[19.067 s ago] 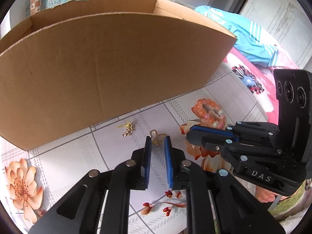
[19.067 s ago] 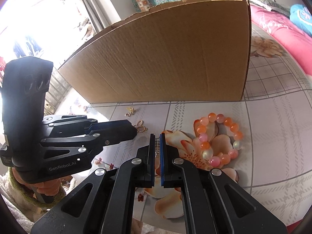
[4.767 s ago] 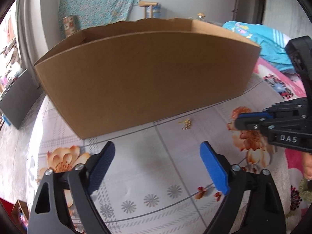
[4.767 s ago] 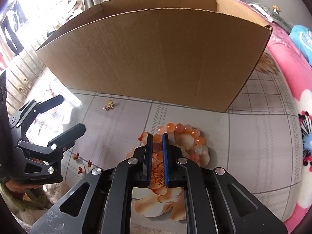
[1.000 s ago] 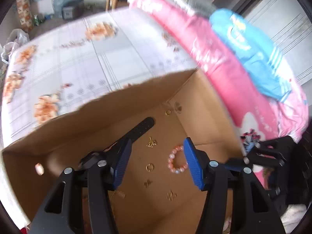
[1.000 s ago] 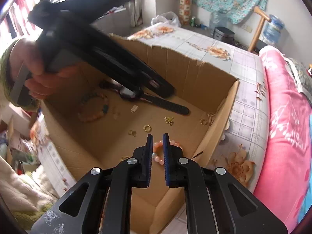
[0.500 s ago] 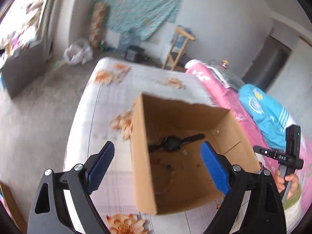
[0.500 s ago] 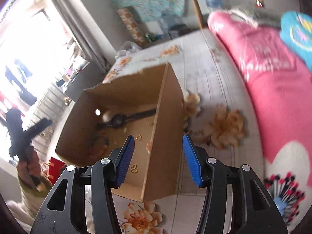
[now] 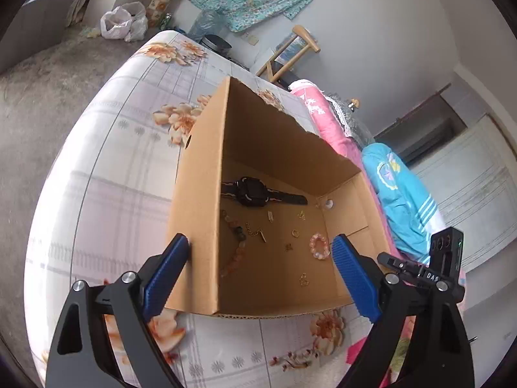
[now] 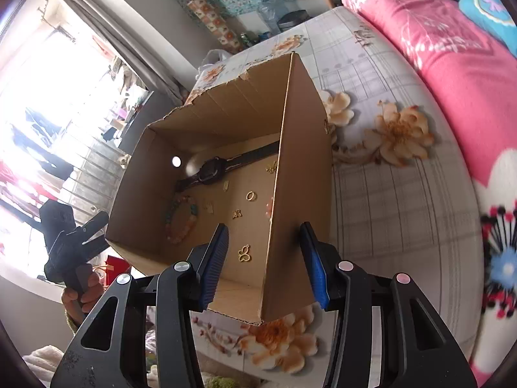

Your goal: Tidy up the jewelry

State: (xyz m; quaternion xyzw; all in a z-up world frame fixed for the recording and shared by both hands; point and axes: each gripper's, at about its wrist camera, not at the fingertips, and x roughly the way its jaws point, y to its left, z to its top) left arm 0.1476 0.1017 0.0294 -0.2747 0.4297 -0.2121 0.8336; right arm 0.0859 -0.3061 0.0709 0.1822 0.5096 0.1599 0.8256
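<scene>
An open cardboard box [image 9: 197, 226] [image 10: 300, 168] stands on the flowered sheet. On its floor lie a black watch [image 9: 255, 192] [image 10: 213, 166], a pink bead bracelet [image 9: 319, 246], an orange bead bracelet [image 9: 237, 252] [image 10: 181, 216], a gold ring [image 9: 294, 233] [image 10: 250, 196] and several small gold charms [image 10: 244, 253]. My left gripper [image 9: 258, 278] is open and empty above the box's near left corner. My right gripper [image 10: 265, 262] is open and empty, its jaws standing either side of the box's right wall. Each gripper shows in the other view, the right [image 9: 426, 271] and the left [image 10: 71, 236].
The bed sheet [image 9: 106, 174] spreads left of the box. A pink quilt [image 10: 452, 64] and a blue garment [image 9: 397, 194] lie to the right. A wooden chair [image 9: 287, 55] and bags [image 9: 124, 22] stand on the floor behind.
Both grippers have come closer to the box and lower. One second ago the right gripper was shut over the box; it has since opened. The pink bracelet now lies in the box.
</scene>
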